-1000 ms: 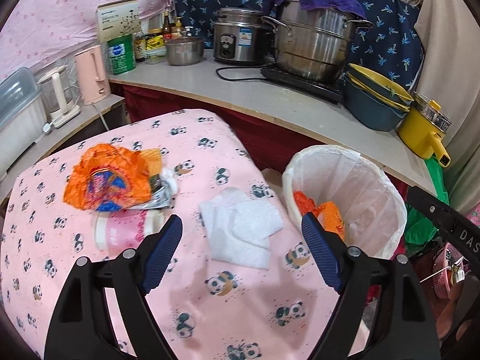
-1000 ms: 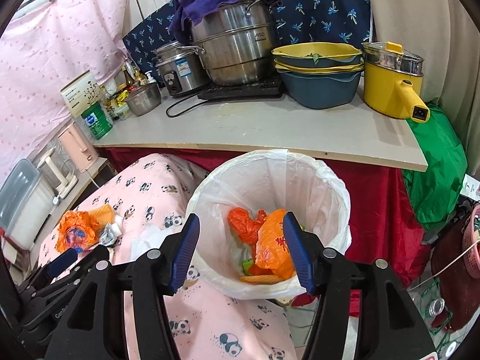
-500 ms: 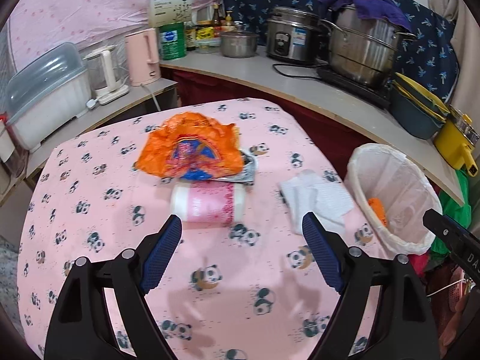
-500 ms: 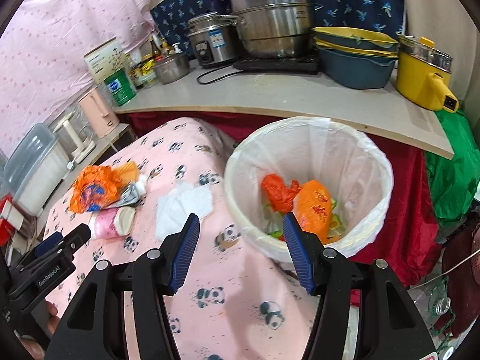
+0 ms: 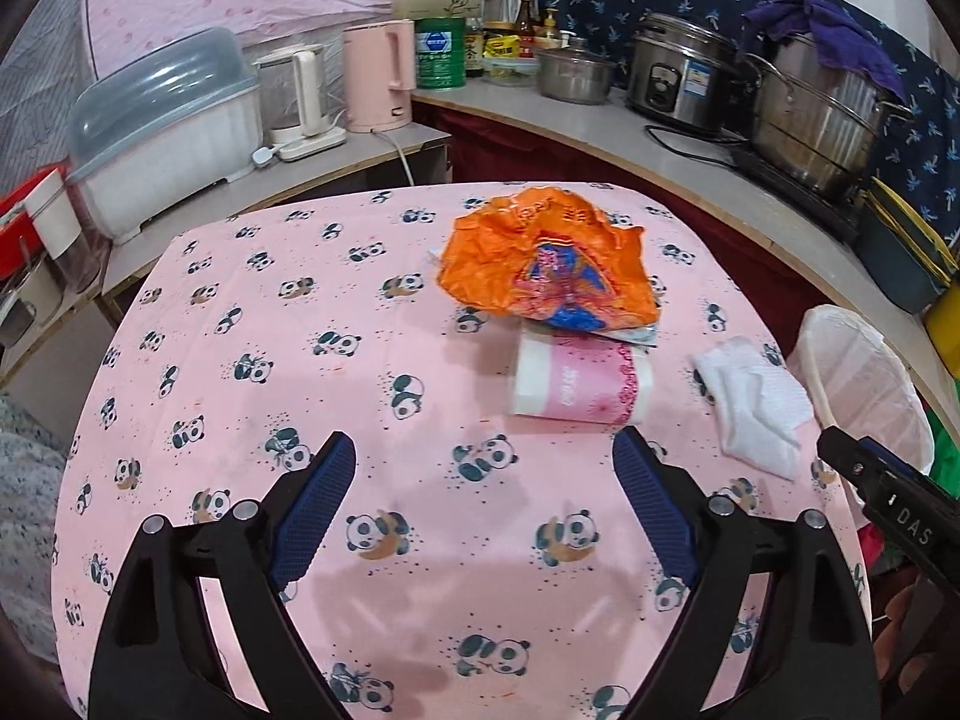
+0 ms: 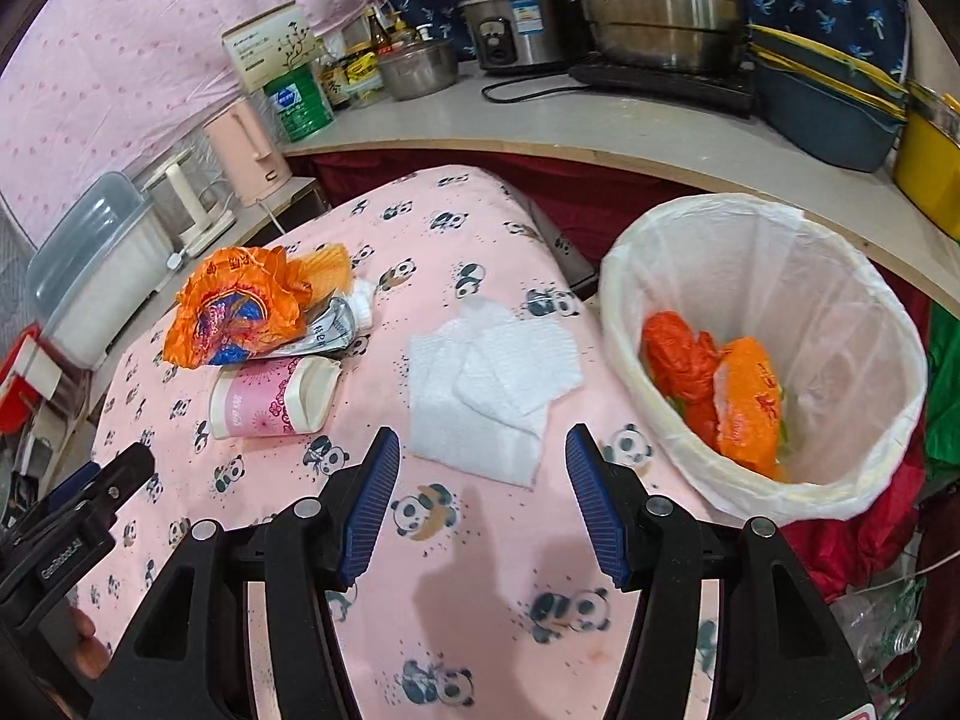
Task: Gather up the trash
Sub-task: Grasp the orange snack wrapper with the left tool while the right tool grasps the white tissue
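On the pink panda tablecloth (image 5: pixel 372 372) lie a crumpled orange wrapper (image 5: pixel 549 264), a pink and white cup (image 5: pixel 579 384) on its side and white tissues (image 5: pixel 753 402). In the right wrist view the same wrapper (image 6: pixel 237 306), cup (image 6: pixel 273 399) and tissues (image 6: pixel 489 384) show, with a squashed silver tube (image 6: pixel 339 327). A bin with a white liner (image 6: pixel 774 354) at the table's right edge holds orange bags. My left gripper (image 5: pixel 483 498) is open and empty, short of the cup. My right gripper (image 6: pixel 483 492) is open and empty, just short of the tissues.
A curved counter (image 5: pixel 672 150) behind the table carries pots, a rice cooker, a pink kettle (image 5: pixel 381 75) and bowls. A covered dish rack (image 5: pixel 165 126) stands at the left. The bin also shows in the left wrist view (image 5: pixel 864 372).
Both grippers swung left, away from the bin and over the table. The left view now centres on the wrapper and cup; the right gripper now faces the tissues instead of the bin.
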{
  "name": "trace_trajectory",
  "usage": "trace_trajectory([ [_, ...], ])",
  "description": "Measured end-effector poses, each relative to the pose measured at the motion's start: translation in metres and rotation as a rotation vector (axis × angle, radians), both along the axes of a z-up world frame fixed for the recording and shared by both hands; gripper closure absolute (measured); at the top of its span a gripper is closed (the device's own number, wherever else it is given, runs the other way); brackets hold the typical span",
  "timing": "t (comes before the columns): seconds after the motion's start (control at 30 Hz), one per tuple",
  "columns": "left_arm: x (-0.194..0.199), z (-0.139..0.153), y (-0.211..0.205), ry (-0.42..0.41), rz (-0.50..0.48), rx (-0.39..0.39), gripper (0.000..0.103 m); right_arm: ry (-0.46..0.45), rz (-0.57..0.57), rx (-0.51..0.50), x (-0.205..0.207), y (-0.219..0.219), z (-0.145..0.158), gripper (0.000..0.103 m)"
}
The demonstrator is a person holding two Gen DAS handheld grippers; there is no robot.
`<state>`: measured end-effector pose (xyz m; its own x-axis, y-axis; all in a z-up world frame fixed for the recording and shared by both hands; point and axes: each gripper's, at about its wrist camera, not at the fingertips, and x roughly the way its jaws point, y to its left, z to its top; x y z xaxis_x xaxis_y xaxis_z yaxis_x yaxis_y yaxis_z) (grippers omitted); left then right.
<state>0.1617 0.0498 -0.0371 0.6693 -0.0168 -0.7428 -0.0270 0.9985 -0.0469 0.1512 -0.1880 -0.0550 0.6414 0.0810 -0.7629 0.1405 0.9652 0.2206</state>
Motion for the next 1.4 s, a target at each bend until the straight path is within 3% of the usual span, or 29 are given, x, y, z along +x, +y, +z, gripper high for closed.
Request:
trace_trajectory([
  [0.7,0.080,-0.009,-0.013,0.003,-0.017,0.012,0.013,0.081,-0.007,-0.067,0.066,0.009,-0.047,0.047],
  [0.8,0.089,-0.010,-0.015,0.001,-0.018,0.015,0.013,0.087,0.009,-0.089,0.068,0.015,-0.051,0.066],
  [0.87,0.095,-0.012,-0.016,0.000,-0.017,0.014,0.013,0.085,0.018,-0.108,0.069,0.017,-0.052,0.089],
  [0.93,0.100,-0.013,-0.017,-0.001,-0.015,0.010,0.013,0.082,0.026,-0.096,0.068,0.017,-0.050,0.097],
  [1.23,0.119,-0.018,-0.015,-0.009,-0.002,0.006,0.015,-0.029,0.038,-0.002,0.080,0.013,-0.008,0.098],
  [1.4,0.125,-0.021,-0.016,0.005,-0.014,-0.006,0.030,-0.084,0.048,0.016,0.100,0.017,0.015,0.098],
])
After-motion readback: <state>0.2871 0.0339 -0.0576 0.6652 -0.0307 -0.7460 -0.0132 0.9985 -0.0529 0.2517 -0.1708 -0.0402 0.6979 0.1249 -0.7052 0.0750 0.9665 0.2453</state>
